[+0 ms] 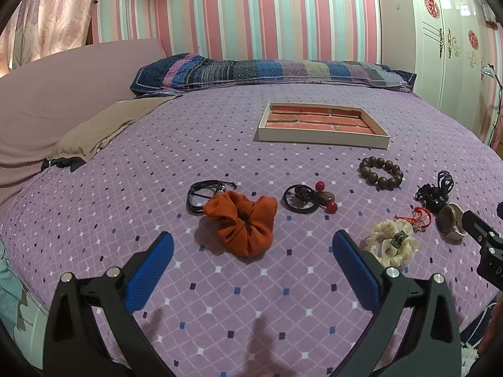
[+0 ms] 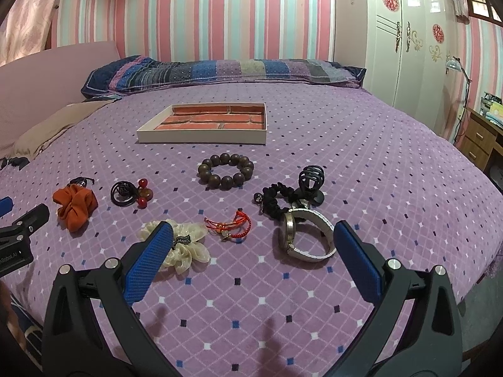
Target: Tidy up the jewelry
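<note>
Jewelry lies on a purple bed. An orange scrunchie (image 1: pixel 243 226) (image 2: pixel 75 207) lies just ahead of my open, empty left gripper (image 1: pixel 253 243). Behind it are a black cord bracelet (image 1: pixel 204 193) and a black hair tie with red beads (image 1: pixel 309 199) (image 2: pixel 132 193). A wooden bead bracelet (image 1: pixel 381 172) (image 2: pixel 225 168), cream scrunchie (image 1: pixel 393 243) (image 2: pixel 184 245), red string bracelet (image 2: pixel 229 224), wristwatch (image 2: pixel 306 235), black scrunchie (image 2: pixel 273 199) and black claw clip (image 2: pixel 310 180) lie ahead of my open, empty right gripper (image 2: pixel 253 242). A shallow tray with a brick-pattern floor (image 1: pixel 323 135) (image 2: pixel 201 138) sits farther back.
A patchwork pillow (image 1: pixel 270 70) lies along the striped wall. A tan cloth (image 1: pixel 103 127) lies at the left. A white wardrobe (image 2: pixel 405 37) and a wooden desk (image 2: pixel 481 138) stand at the right, past the bed's edge.
</note>
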`<control>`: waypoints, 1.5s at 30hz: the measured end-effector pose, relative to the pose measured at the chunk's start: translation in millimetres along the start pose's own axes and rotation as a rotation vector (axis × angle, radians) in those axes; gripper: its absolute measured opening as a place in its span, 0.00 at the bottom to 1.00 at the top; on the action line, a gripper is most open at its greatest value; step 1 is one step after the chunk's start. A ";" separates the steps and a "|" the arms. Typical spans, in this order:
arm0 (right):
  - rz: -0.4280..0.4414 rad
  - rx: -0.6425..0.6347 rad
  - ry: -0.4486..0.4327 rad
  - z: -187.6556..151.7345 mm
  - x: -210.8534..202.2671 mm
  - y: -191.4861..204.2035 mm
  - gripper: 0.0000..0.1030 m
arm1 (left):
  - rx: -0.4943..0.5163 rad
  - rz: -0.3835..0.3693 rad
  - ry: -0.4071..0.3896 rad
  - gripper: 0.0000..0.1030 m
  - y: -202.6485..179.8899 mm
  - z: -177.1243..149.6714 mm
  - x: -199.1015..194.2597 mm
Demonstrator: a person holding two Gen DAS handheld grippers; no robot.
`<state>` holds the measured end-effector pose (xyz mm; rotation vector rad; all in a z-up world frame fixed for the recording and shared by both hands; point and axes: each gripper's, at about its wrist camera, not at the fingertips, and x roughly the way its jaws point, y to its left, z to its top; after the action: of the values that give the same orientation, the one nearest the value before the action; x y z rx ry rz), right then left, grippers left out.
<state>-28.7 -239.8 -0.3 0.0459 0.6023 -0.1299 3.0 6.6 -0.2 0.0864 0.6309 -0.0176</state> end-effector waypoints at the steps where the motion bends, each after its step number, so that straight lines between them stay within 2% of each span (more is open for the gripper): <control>1: 0.001 0.001 0.001 0.0 0.0 0.0 0.96 | -0.001 0.000 0.000 0.96 -0.1 0.0 -0.1; 45: 0.014 -0.006 0.016 -2.5 4.4 6.0 0.96 | -0.007 0.001 0.005 0.96 0.9 -3.8 2.3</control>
<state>-25.7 -234.2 -4.8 0.0449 0.6179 -0.1145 2.6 7.9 -4.5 0.0797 0.6355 -0.0145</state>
